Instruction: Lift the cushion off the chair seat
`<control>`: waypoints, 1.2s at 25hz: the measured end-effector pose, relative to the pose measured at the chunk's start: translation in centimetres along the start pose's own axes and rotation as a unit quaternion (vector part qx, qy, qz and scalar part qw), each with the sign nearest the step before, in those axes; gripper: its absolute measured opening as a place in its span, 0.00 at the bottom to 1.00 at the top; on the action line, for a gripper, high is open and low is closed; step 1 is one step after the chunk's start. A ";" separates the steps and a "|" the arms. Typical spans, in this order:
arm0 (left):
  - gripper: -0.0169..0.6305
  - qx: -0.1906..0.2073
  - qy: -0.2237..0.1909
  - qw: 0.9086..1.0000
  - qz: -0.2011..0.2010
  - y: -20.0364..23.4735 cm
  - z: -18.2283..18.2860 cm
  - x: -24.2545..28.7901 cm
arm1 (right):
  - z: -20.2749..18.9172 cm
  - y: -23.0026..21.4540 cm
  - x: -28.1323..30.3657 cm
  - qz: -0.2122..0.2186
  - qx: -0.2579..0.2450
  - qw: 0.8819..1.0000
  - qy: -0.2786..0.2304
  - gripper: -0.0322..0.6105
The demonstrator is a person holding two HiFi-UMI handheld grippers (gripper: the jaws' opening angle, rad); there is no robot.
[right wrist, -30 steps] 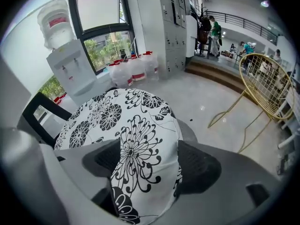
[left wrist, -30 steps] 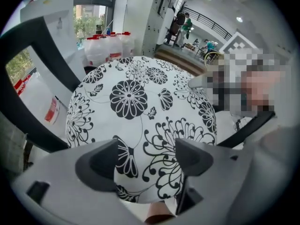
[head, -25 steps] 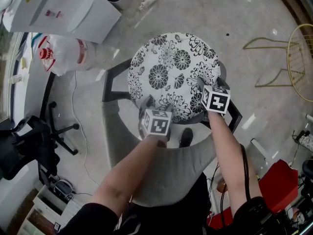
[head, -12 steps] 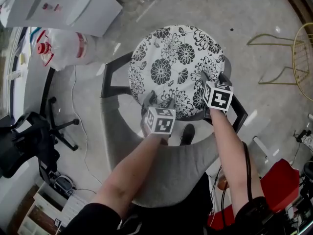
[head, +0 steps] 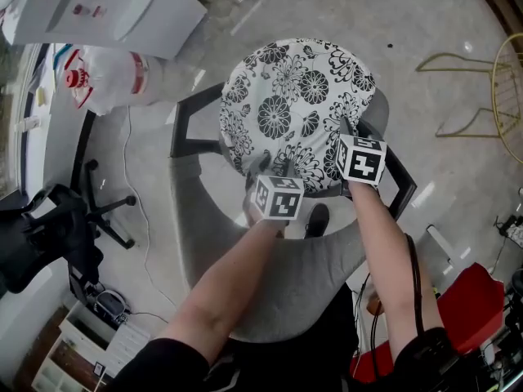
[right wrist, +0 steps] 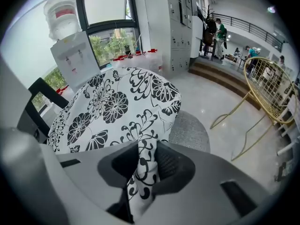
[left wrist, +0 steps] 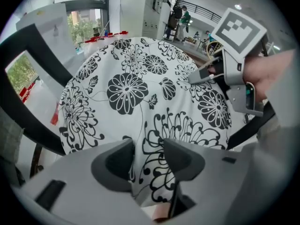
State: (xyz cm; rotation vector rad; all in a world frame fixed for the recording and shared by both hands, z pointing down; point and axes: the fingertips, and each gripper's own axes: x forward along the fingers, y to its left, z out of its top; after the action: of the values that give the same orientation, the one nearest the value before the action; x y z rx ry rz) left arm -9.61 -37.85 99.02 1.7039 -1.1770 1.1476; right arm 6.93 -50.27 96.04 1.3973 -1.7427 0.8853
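Pale polished floor surrounds a grey chair [head: 192,219] with a black frame, and the round white cushion [head: 286,104] with black flowers lies on its seat, covering nearly all of it. Both grippers sit at the cushion's near rim, towards the chair's curved back, each pointing steeply down. The left gripper [head: 274,168] is at the middle of that near rim; its jaws have just been closing, and the left gripper view shows the cushion's edge filling the gap between them, with the pads pressing on the fabric from both sides. The right gripper [head: 353,131] is at the near right rim; its jaws have also just been closing and now pinch a thin upright fold of the flowered cover. A strip of grey seat shows past the cushion's right edge. A white water dispenser [head: 106,6] and a red-and-white bag [head: 106,76] stand beyond the chair's far left corner, and a gold wire chair [head: 502,80] stands well off to the right.
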 end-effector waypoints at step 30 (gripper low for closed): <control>0.05 -0.005 -0.115 0.993 0.021 -1.9 6.6 -15.1 | 6.9 1.5 -15.7 0.070 0.020 0.993 -0.094 0.11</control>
State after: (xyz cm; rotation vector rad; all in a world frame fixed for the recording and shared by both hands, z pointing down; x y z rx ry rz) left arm -8.77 -39.24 82.48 1.8490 -1.3612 0.9876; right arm 7.01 -48.26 78.95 1.4370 -1.9947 0.8907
